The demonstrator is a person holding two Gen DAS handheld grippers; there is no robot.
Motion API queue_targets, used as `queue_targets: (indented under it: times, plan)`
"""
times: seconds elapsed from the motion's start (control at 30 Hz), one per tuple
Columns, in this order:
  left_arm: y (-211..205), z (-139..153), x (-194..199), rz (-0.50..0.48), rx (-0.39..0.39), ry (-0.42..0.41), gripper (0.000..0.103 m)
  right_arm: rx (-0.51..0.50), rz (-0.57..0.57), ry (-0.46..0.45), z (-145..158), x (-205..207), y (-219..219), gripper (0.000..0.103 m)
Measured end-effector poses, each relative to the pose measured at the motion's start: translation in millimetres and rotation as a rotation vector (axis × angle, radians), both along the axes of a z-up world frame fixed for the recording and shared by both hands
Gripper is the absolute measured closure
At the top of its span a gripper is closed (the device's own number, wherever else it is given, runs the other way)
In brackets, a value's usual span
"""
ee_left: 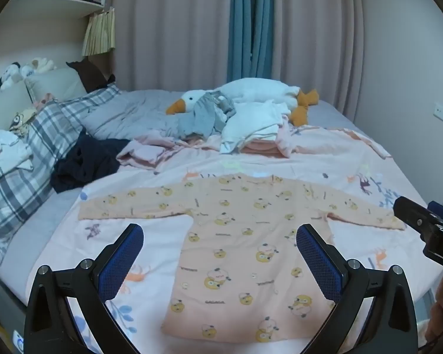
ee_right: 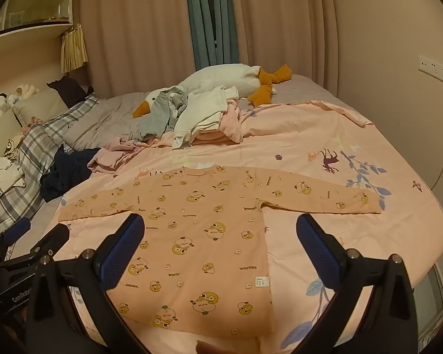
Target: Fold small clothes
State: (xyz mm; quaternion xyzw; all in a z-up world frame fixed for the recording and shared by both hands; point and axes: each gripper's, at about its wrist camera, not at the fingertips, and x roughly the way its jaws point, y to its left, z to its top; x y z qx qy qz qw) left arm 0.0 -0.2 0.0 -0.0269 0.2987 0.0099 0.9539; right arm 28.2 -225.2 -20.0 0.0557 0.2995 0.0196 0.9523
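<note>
Both claws, left (ee_left: 220, 236) and right (ee_right: 220, 227), hang spread wide and empty above the shirt (ee_left: 245, 253), which lies flat on the bed (ee_left: 369, 159), sleeves out, probably smoothed ready for the first fold.

Both grippers are just hanging in the air with nothing between the fingers. The left gripper (ee_left: 220, 253) fills the bottom of its own view, jaws spread wide, blue pads (ee_left: 320, 261) facing each other from lower left and lower right. Same deal for the right gripper (ee_right: 220, 250) in its own view: spread wide, nothing pinched. Each one also pokes into the other's camera, the right at the right edge, the left at the lower left, too cropped to read.
</note>
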Motion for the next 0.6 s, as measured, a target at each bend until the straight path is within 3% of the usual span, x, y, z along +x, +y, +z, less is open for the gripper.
queue_targets:
  times: [0.33, 0.6]
  plan:
    - [1.8, -0.7, -1.5, -0.01, -0.001, -0.006, 0.0, -0.008, 0.0, 0.006, -1.1, 0.2, 0.4, 0.0]
    - [6.7, -1.1, -2.1, -0.006, -0.069, -0.011, 0.0, -0.008, 0.018, 0.0, 1.5, -0.5, -0.1, 0.0]
